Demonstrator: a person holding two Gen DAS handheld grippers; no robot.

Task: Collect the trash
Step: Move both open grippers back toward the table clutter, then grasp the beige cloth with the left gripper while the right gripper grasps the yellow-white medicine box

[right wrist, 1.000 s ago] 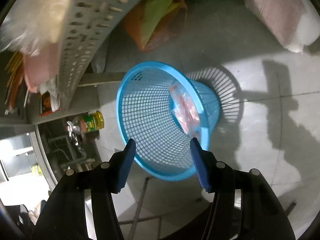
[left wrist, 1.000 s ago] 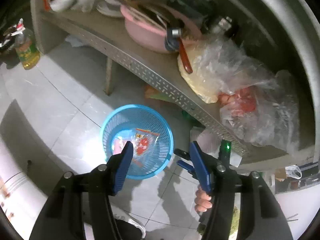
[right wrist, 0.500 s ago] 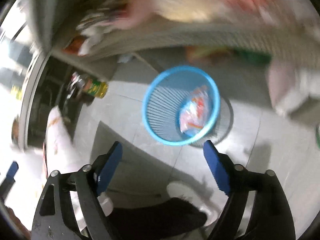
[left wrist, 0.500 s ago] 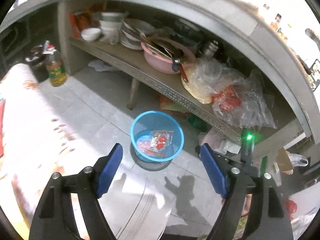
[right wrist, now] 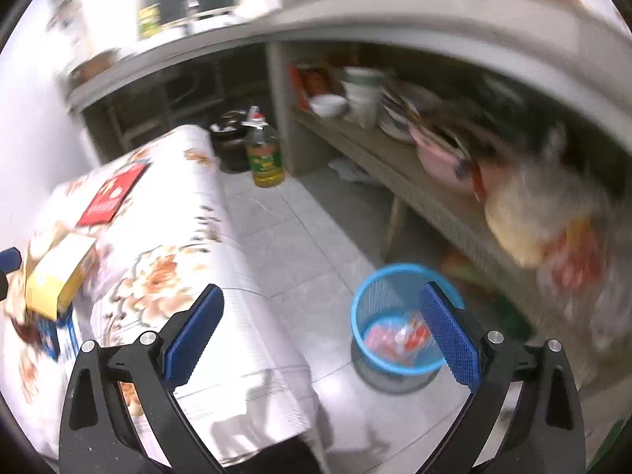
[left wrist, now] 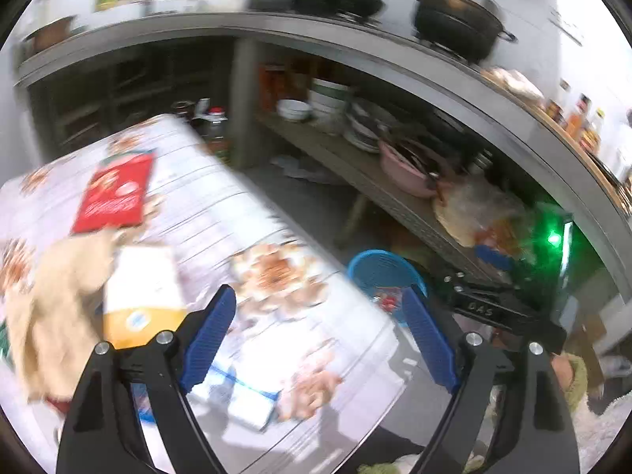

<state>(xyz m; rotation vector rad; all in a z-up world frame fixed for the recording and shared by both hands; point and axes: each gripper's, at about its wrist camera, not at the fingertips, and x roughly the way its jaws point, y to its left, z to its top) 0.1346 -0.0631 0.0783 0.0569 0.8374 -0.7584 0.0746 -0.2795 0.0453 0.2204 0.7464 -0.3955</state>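
Observation:
A blue mesh basket point(right wrist: 395, 308) stands on the tiled floor with a clear red-printed wrapper point(right wrist: 399, 335) inside; it also shows in the left wrist view point(left wrist: 379, 272). My left gripper point(left wrist: 320, 331) is open and empty above a table with a floral cloth point(left wrist: 245, 213). On that table lie a yellow-and-white box point(left wrist: 142, 296), a red packet point(left wrist: 114, 193), beige paper point(left wrist: 59, 288) and a white-blue carton point(left wrist: 245, 399). My right gripper point(right wrist: 320, 335) is open and empty, high over the floor between table point(right wrist: 166, 245) and basket.
A low shelf point(right wrist: 395, 173) under the counter holds bowls, plates, a pink basin point(right wrist: 438, 158) and plastic bags point(right wrist: 545, 221). An oil bottle point(right wrist: 264, 154) stands on the floor by the table. Pots point(left wrist: 454, 15) sit on the counter top.
Both grippers have risen and pulled back from the basket and swung left, bringing the cloth-covered table into view. Both stay open and empty.

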